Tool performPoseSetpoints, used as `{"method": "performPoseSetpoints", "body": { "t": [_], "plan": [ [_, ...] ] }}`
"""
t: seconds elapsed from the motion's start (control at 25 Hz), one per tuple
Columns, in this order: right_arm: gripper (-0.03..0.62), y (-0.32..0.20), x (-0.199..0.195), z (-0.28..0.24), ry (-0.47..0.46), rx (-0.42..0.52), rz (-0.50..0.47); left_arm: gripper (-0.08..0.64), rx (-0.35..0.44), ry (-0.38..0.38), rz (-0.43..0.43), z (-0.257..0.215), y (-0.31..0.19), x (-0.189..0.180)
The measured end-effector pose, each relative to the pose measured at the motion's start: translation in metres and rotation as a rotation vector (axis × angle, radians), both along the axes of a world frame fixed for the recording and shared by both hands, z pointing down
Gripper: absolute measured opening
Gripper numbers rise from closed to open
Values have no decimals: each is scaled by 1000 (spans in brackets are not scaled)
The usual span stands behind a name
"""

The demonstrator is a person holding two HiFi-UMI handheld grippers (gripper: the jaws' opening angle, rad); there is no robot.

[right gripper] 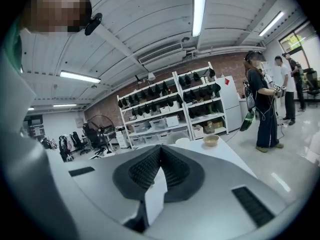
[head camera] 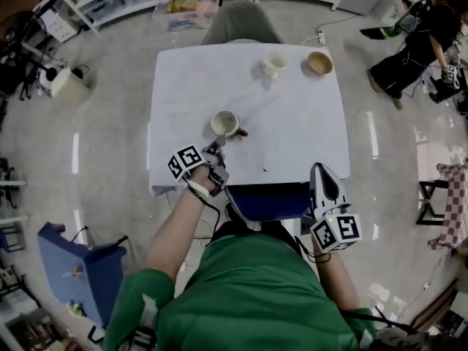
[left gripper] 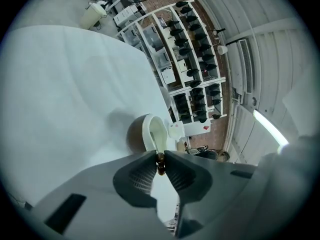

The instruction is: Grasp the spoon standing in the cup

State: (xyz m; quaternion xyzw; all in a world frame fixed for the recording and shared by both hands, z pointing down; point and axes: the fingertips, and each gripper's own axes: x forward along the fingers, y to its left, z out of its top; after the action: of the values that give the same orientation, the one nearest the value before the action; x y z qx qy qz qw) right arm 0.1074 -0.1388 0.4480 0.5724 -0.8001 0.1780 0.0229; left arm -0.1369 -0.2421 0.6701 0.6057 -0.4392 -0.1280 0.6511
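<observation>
**A:** Pale floor (head camera: 110,123) runs all round a white desk (head camera: 292,137), and storage shelves (left gripper: 190,59) line the far wall. What stands on that desk?

**B:** A brown cup (head camera: 225,123) with a cream inside sits toward 7 o'clock from the desk's middle. A white cup (head camera: 275,63) and a tan bowl (head camera: 319,63) sit well apart from it, near the far edge at about 1 o'clock.

**A:** Where is the spoon?

**B:** The spoon (left gripper: 160,164) shows only as a dark brown handle tip, just over the brown cup's rim. The left gripper (head camera: 217,147) comes at the cup from 6 o'clock, and its fingers (left gripper: 142,174) are clamped on that tip.

**A:** What about the person's other hand?

**B:** The right gripper (head camera: 319,168) hangs at the desk's near edge, toward 5 o'clock, beside a blue chair (head camera: 267,199). Its fingers (right gripper: 145,169) are pressed together with nothing between them.
</observation>
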Motion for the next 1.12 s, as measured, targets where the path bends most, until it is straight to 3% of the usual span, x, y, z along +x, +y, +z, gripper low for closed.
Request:
{"method": "performPoseSetpoints", "body": {
  "t": [0.32, 1.12],
  "plan": [
    [21, -13, -17, 10, -17, -21, -81, 61, 28, -11, -32, -7, 9, -13],
    [21, -20, -24, 1, -42, -8, -212, 60, 259, -68, -38, -86, 48, -9]
  ]
}}
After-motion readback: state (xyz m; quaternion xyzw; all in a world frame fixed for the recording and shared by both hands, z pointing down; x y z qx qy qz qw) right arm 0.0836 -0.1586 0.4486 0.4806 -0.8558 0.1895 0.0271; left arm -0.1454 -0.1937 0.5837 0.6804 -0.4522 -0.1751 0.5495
